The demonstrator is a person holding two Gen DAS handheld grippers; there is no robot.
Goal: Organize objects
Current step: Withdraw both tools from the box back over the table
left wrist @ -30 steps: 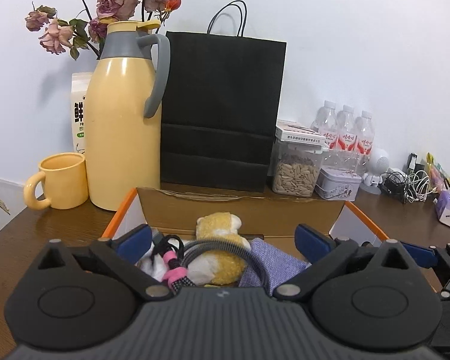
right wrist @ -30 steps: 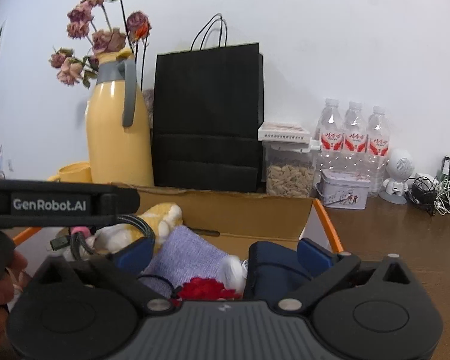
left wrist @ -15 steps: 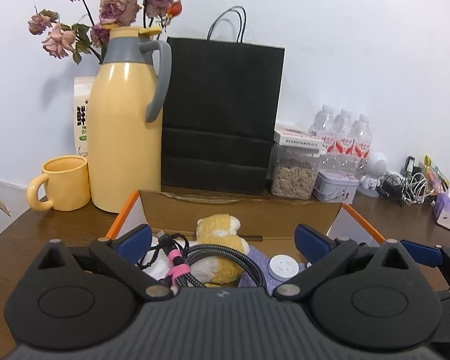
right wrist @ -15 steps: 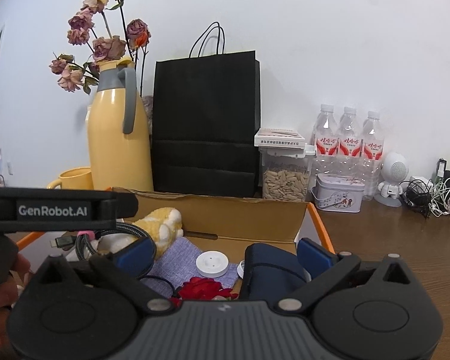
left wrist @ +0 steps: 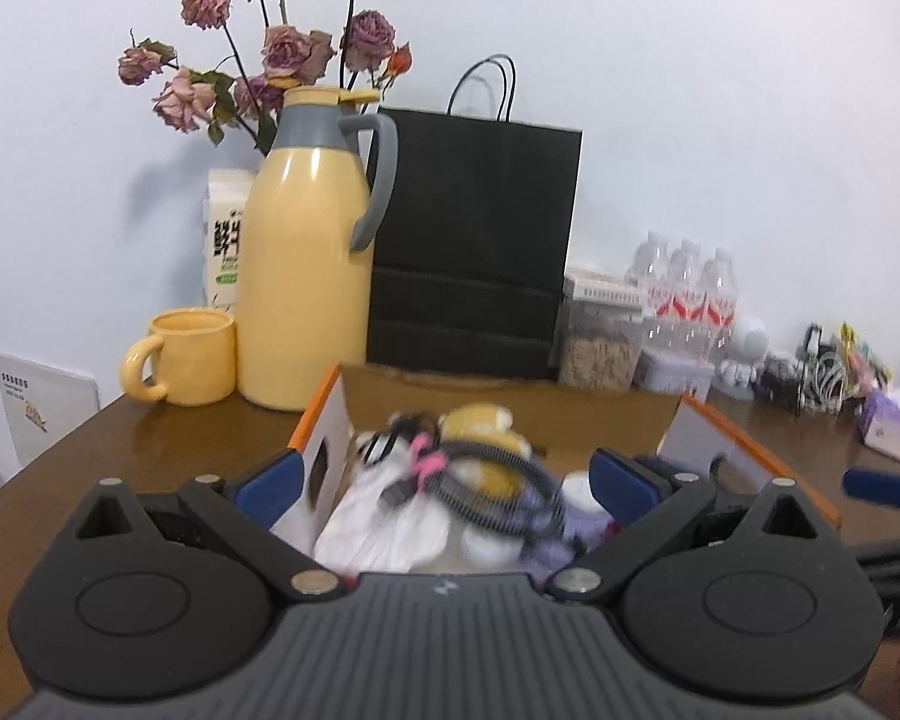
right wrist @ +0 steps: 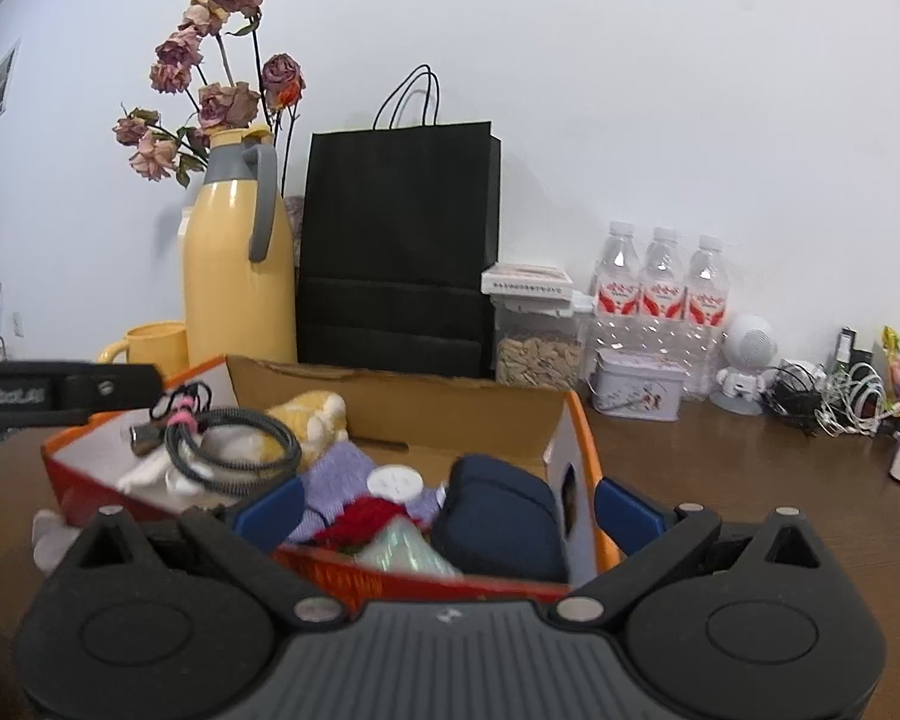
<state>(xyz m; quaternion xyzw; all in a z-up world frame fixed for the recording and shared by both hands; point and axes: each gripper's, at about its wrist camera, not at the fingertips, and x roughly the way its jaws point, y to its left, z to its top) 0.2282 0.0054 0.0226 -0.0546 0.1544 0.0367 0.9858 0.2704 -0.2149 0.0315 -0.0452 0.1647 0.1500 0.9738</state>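
An orange-and-white cardboard box (right wrist: 579, 420) stands on the brown table and also shows in the left wrist view (left wrist: 324, 414). In it lie a coiled grey cable with a pink tie (right wrist: 234, 444), a yellow plush toy (right wrist: 309, 414), purple cloth (right wrist: 342, 468), a white round cap (right wrist: 395, 482), a red item (right wrist: 360, 519) and a navy pouch (right wrist: 498, 516). The cable (left wrist: 486, 474) looks blurred in the left wrist view. My left gripper (left wrist: 444, 480) is open and empty above the box. My right gripper (right wrist: 444, 507) is open and empty at the box's near right corner.
Behind the box stand a yellow thermos jug (left wrist: 306, 276), a yellow mug (left wrist: 189, 360), dried roses (left wrist: 270, 66), a black paper bag (right wrist: 399, 246), a seed jar (right wrist: 537, 336), three water bottles (right wrist: 660, 294) and a tin (right wrist: 639, 384). Cables (right wrist: 834, 396) lie at far right.
Both grippers have pulled up and back from the box. The cable coil now lies loose in the box. The right view has shifted right, so the box's right wall sits between its fingers.
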